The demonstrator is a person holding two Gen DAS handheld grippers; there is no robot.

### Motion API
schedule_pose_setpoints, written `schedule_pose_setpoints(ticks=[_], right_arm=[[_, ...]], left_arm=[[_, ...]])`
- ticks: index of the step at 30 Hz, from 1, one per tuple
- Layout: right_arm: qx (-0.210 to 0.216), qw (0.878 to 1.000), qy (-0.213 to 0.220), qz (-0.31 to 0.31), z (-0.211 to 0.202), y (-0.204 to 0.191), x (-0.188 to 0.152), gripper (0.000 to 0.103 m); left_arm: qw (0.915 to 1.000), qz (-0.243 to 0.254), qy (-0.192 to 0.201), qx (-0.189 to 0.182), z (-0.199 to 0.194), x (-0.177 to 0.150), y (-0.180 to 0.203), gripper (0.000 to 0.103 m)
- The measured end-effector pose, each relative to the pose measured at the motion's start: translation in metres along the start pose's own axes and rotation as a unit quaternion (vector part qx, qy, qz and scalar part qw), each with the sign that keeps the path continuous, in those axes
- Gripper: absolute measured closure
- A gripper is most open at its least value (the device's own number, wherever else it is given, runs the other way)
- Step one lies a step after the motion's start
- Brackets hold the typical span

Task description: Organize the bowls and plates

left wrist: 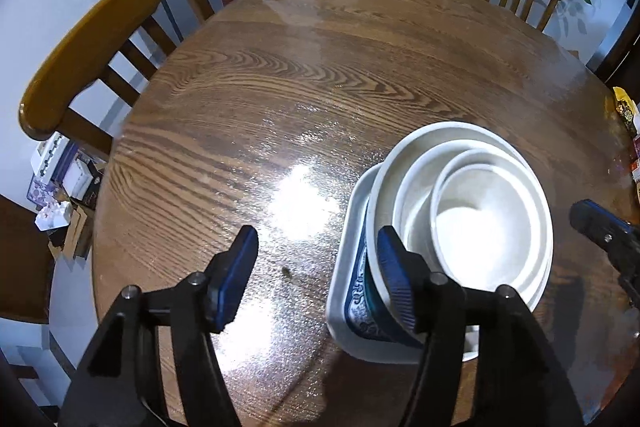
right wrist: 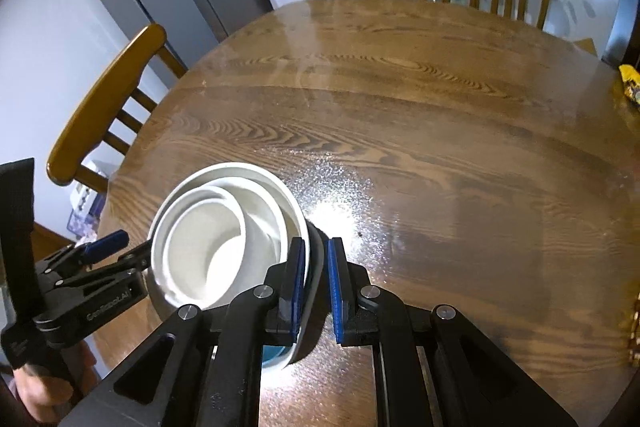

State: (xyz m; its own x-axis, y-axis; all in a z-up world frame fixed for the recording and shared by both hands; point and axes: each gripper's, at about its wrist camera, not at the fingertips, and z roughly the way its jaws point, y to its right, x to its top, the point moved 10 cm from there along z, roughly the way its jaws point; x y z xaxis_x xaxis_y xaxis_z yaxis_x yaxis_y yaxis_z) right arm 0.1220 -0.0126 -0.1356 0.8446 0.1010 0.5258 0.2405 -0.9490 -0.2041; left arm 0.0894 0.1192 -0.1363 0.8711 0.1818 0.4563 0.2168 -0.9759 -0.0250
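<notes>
On the round wooden table (left wrist: 280,99), a nest of white bowls (left wrist: 472,215) sits on a square plate (left wrist: 344,291) with a blue patterned rim, at the near edge. The left gripper (left wrist: 318,271) stands apart, its pads off the stack, hiding the plate's near corner. The right gripper (right wrist: 316,291) is clamped on the plate's rim, which hides the contact; the plate's underside is unseen.

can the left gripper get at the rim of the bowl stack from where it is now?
Probably yes. The left gripper stands with jaws open right beside the nested white bowls, one finger already over the outer rim. The right gripper, shut on the plate, is on the opposite side, out of its way.
</notes>
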Motion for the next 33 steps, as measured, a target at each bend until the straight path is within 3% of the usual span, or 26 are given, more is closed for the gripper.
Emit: schedule_pose_setpoints(ticks=[3,5,8,17,23,26,33], right_arm=[[0.004,1.0,0.007,-0.006,-0.01,-0.001,-0.005,0.088],[0.008,1.0,0.011,-0.008,-0.016,-0.002,-0.008,0.065],[0.014,1.0,0.019,-0.018,-0.026,-0.008,-0.014,0.049],[0.019,0.996,0.018,-0.088,-0.045,-0.03,-0.048,0.031],[0.014,0.994,0.024,-0.108,-0.054,-0.031,-0.061,0.027],[0.009,0.991,0.036,-0.126,-0.06,-0.035,-0.066,0.011],[0.01,0.987,0.058,-0.148,-0.074,-0.04,-0.068,0.009]], left_arm=[[0.9999,-0.001,0.015,-0.001,-0.011,0.0,0.001,0.03],[0.9996,0.002,0.029,0.0,-0.022,0.0,0.001,0.026],[0.9987,0.01,0.049,0.005,-0.036,-0.001,0.003,0.022],[0.996,0.017,0.088,-0.006,-0.078,-0.018,0.007,0.001],[0.9959,0.008,0.089,-0.011,-0.089,-0.03,0.007,0.001],[0.9956,0.012,0.093,-0.005,-0.096,-0.035,0.006,0.001],[0.9952,0.016,0.097,-0.006,-0.108,-0.046,0.007,0.001]])
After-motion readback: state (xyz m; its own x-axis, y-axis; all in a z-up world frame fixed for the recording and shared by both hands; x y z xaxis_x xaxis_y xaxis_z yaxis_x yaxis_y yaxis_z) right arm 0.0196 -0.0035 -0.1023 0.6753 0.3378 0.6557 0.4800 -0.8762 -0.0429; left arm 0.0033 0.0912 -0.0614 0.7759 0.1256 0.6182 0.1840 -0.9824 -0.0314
